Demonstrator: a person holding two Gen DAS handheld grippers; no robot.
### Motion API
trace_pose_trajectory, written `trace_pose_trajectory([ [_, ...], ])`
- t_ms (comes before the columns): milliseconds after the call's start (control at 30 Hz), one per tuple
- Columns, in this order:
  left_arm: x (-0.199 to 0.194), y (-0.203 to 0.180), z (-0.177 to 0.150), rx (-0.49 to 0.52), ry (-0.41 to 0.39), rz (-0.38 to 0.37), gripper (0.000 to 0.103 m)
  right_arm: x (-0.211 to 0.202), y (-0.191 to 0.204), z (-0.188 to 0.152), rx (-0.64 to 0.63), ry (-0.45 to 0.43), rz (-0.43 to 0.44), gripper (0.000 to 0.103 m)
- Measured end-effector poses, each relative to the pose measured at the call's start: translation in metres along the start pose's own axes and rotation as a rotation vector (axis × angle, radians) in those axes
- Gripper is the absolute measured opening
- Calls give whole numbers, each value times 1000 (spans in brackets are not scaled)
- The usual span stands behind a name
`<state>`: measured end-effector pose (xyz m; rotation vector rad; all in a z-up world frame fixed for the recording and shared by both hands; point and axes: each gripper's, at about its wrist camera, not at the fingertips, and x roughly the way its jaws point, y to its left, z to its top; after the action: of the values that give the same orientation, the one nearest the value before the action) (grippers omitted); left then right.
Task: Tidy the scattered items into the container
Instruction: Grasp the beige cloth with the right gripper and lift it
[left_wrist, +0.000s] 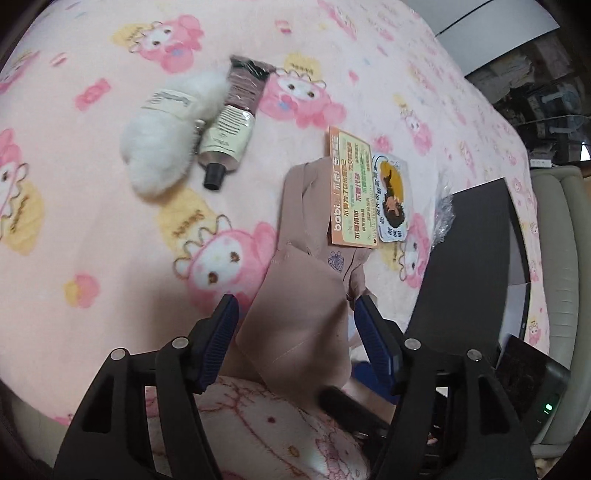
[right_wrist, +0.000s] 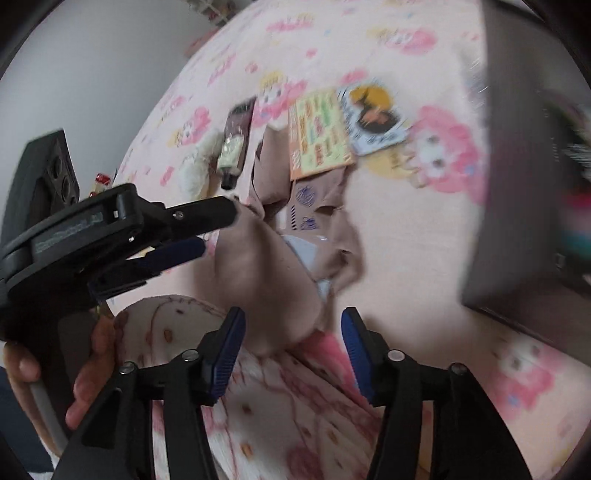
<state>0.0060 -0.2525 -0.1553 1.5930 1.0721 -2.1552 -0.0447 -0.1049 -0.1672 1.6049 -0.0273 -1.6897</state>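
A beige cloth (left_wrist: 295, 325) lies crumpled on the pink cartoon blanket (left_wrist: 92, 221), its near end between the open jaws of my left gripper (left_wrist: 297, 328), clear of both pads. In the right wrist view the same cloth (right_wrist: 258, 266) reaches between the open jaws of my right gripper (right_wrist: 291, 325). My left gripper (right_wrist: 218, 230) comes in from the left there, its tips at the cloth's edge. Farther off lie a white fluffy item (left_wrist: 162, 147), a cream tube (left_wrist: 232, 125), an orange card (left_wrist: 351, 188) and a picture sticker (left_wrist: 391, 199). The dark box (left_wrist: 469, 258) stands to the right.
Crumpled clear plastic (left_wrist: 443, 218) sits by the box's far corner. A pink-patterned fabric mound (left_wrist: 258, 424) fills the foreground under both grippers. A hand (right_wrist: 92, 369) holds the left gripper's handle. A beige padded edge (left_wrist: 561, 258) borders the blanket on the right.
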Motion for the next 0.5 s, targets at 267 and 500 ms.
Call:
trace_pose_trajectory([
  [267,3,-21,-16,132,44,-38,7,-2,-6,0,19,-105,18,6],
  [500,7,-69,-68,271,110,-157,6,-59,-22,-28,47,-211,21,4],
])
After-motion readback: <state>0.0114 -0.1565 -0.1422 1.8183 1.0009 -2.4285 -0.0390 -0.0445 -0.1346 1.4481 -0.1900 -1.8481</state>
